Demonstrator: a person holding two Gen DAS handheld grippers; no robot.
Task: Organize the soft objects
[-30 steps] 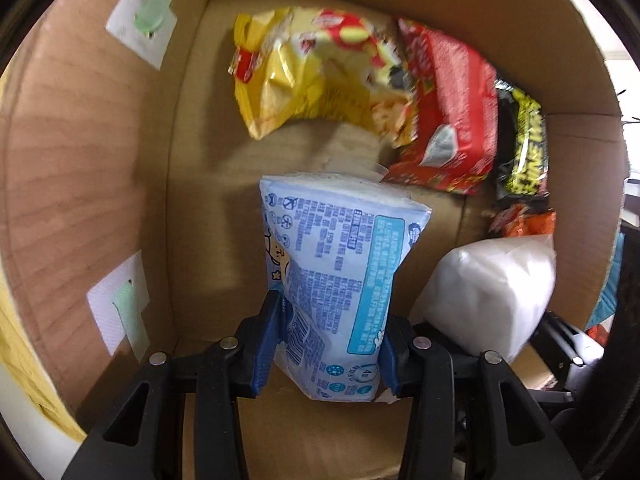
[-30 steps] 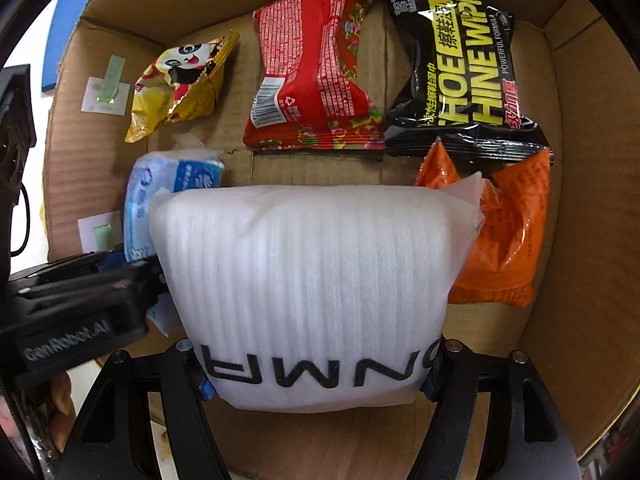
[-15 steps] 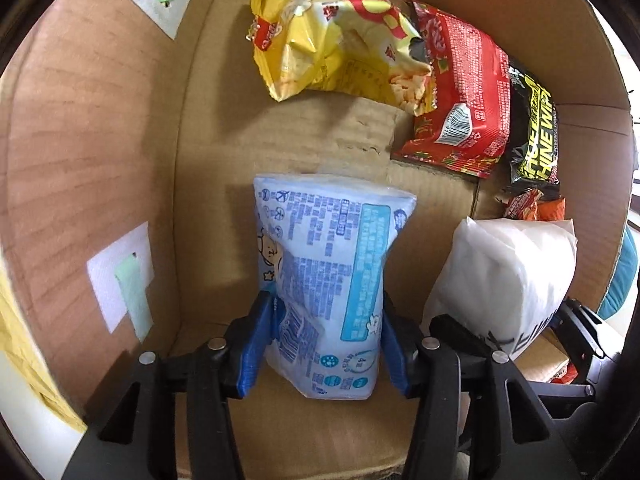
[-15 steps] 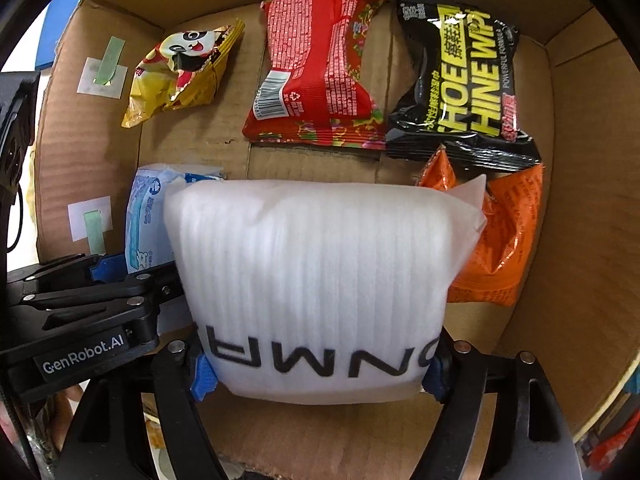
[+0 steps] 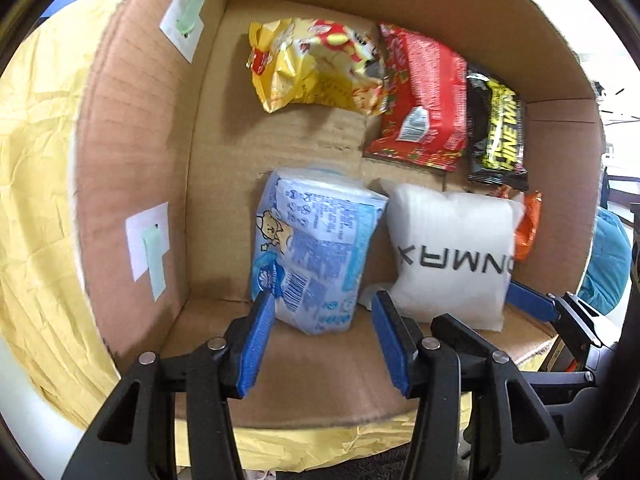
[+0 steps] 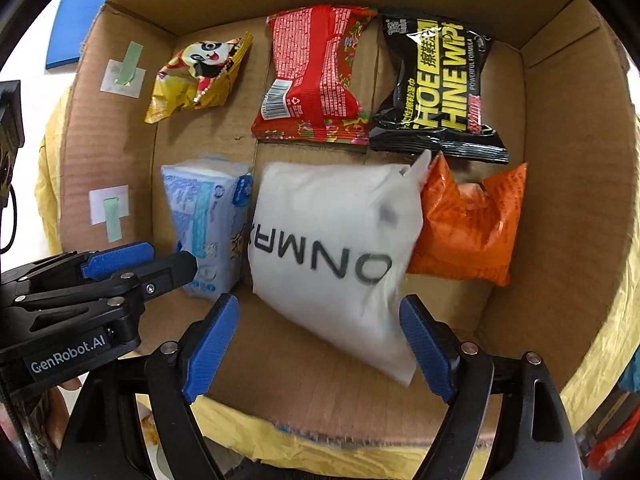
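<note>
Left gripper (image 5: 320,334) spread, blue tissue pack (image 5: 316,256) just ahead. Right gripper (image 6: 320,342) spread, white pouch (image 6: 336,248) loose between tips, long axis tilted.

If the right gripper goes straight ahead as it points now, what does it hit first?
Most likely the white foam pouch: it lies directly between and ahead of the open right gripper. The orange packet sits beyond and to the side; depth is hard to judge through the fisheye.
</note>
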